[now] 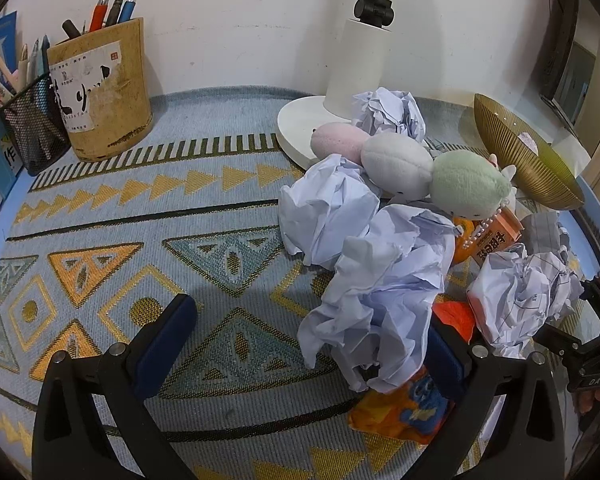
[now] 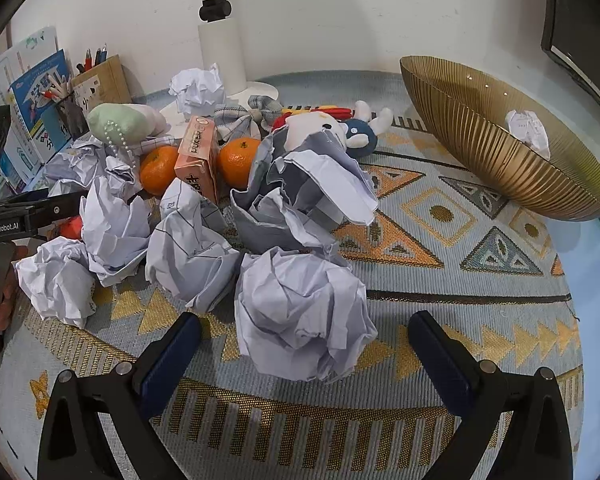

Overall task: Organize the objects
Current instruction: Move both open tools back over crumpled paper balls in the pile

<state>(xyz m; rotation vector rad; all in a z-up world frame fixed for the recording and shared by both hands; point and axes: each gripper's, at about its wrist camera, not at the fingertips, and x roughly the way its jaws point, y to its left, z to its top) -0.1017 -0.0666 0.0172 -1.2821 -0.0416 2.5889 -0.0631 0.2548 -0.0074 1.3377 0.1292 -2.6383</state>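
Several crumpled paper balls lie heaped on the patterned mat. In the right wrist view, one paper ball (image 2: 300, 312) sits just ahead of and between the tips of my right gripper (image 2: 308, 354), which is open and not touching it. My left gripper (image 1: 308, 344) is open too. A big paper wad (image 1: 380, 300) leans over its right finger (image 1: 444, 360), with an orange snack packet (image 1: 400, 404) underneath. Two tangerines (image 2: 238, 160) flank an orange carton (image 2: 198, 156). The gold ribbed bowl (image 2: 500, 160) on the right holds one paper ball (image 2: 528, 132).
Pink, white and green plush toys (image 1: 396, 164) rest by the white lamp base (image 1: 296, 128). A tan pen pot (image 1: 104, 88) and a mesh pen cup (image 1: 32, 128) stand at the back left beside books. Bare mat (image 1: 160, 220) spreads left of the heap. A rabbit plush (image 2: 360, 132) lies behind the papers.
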